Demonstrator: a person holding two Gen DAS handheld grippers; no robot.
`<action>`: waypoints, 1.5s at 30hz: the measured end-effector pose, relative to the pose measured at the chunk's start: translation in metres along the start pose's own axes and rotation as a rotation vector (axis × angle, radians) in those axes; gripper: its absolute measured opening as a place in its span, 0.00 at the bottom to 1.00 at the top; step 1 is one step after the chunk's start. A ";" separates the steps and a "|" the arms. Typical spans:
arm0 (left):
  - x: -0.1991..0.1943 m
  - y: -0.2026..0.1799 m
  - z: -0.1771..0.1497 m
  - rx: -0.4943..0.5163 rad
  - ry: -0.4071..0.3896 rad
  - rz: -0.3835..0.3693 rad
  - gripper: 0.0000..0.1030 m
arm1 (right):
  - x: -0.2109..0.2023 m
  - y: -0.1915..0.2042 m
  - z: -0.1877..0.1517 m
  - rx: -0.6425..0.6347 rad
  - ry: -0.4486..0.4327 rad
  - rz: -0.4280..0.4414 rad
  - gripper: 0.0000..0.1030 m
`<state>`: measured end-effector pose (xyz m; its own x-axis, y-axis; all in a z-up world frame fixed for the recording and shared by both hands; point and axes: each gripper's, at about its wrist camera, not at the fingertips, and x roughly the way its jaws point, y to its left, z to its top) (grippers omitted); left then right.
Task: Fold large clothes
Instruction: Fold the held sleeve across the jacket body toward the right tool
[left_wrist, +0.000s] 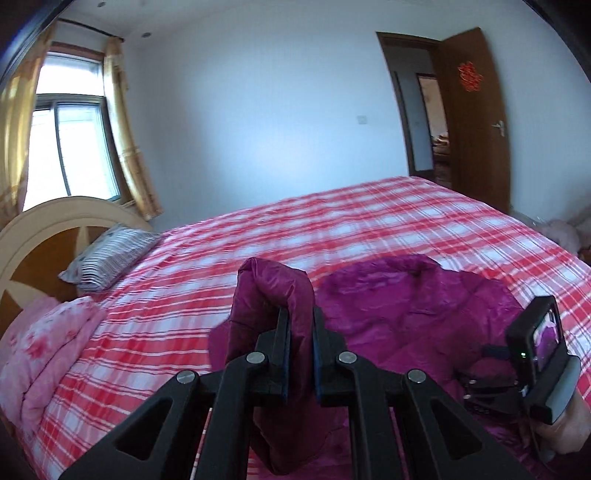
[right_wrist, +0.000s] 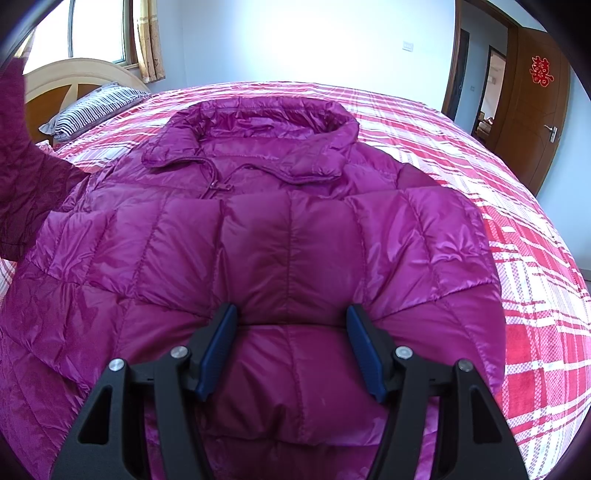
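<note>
Pinching jacket sleeve (left_wrist: 271, 295) in left hand-held gripper (left_wrist: 300, 325), jacket body (right_wrist: 288, 236) under right hand-held gripper (right_wrist: 291, 314)

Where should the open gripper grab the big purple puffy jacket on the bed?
Probably the folded-over sleeve's puffy edge, right where the right gripper hovers open over the jacket. Come straight down from above: the jacket lies flat on the bed, and the raised quilted ridge gives something to pinch. The left gripper already holds the other sleeve up.

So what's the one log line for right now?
left gripper: shut on jacket sleeve, lifted | right gripper: open, on jacket | bed: underneath
</note>
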<state>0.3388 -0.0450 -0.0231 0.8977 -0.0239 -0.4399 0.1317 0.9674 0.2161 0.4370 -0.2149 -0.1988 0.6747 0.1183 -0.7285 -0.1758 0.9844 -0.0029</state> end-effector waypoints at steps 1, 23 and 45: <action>0.006 -0.014 -0.003 0.008 0.013 -0.021 0.09 | 0.000 0.000 0.000 0.001 -0.001 0.001 0.63; 0.063 -0.105 -0.043 0.072 0.115 -0.139 0.13 | 0.000 -0.001 0.000 0.013 -0.009 0.014 0.63; 0.121 -0.008 -0.108 -0.003 0.271 0.148 0.80 | -0.020 -0.023 0.002 0.134 -0.056 0.081 0.63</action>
<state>0.4007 -0.0286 -0.1725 0.7623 0.1846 -0.6204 0.0069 0.9561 0.2930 0.4285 -0.2402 -0.1826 0.7019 0.2013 -0.6832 -0.1362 0.9795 0.1487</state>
